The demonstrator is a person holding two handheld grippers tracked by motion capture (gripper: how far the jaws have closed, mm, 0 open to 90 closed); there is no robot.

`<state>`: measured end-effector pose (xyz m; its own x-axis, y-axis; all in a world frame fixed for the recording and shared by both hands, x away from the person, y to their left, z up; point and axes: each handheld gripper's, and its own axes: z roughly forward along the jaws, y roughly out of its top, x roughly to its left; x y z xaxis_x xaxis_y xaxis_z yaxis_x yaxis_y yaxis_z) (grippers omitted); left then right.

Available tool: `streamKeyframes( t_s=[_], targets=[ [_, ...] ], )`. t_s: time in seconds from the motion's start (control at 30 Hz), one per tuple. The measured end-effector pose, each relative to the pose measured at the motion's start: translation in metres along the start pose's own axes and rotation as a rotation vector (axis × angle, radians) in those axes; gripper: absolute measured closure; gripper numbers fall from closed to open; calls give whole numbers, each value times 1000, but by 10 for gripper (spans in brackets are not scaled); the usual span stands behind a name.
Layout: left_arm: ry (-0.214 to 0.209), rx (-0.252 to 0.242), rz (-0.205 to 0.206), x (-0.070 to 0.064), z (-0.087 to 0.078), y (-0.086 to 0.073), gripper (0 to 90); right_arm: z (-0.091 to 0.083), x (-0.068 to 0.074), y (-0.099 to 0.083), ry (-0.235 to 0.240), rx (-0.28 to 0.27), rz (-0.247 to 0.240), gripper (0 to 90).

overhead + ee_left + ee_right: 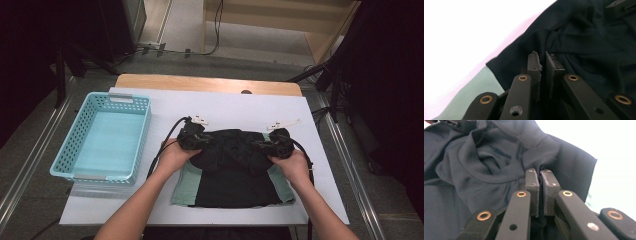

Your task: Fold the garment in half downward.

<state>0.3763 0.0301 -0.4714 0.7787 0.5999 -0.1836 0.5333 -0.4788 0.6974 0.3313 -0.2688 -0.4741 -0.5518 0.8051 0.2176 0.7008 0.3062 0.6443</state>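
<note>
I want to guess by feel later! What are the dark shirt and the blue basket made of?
The dark shirt looks like thin, smooth knit fabric with a matte finish: it bunches in soft folds and shows a stitched seam where each hand-held gripper pinches it. The blue basket looks like hard moulded plastic, judging by the neat rows of holes in its stiff walls.

In the high view, the person's forearms are cut off by the bottom edge, and the bunched upper part of the black-and-pale-green fabric garment (232, 172) hides the jaw tips of the left black two-jaw gripper (196, 138) and the right black two-jaw gripper (272, 145). In the left gripper view the fabric caught between the near-closed jaws cannot be made out clearly in the dark gap. The white table top (469, 32) there is overexposed, without discernible detail.
</note>
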Motion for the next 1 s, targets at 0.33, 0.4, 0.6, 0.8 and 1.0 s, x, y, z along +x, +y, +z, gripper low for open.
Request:
streamKeyframes(
  t_s=[0.33,0.4,0.6,0.8,1.0],
  targets=[
    [-12,-81,-1,-3,-22,6,854,-22,0,3,-2,-80,-5,831],
    [-18,-88,-3,-5,-25,7,855,-26,1,3,2,-92,-9,831],
    [-40,-99,3,-10,-35,8,855,-38,7,2,15,-117,-24,831],
    [-59,-102,0,-13,-42,6,854,-47,12,-1,28,-125,-32,831],
    [-83,-102,-9,-18,-46,5,855,-52,14,-3,39,-129,-29,831]
  ],
)
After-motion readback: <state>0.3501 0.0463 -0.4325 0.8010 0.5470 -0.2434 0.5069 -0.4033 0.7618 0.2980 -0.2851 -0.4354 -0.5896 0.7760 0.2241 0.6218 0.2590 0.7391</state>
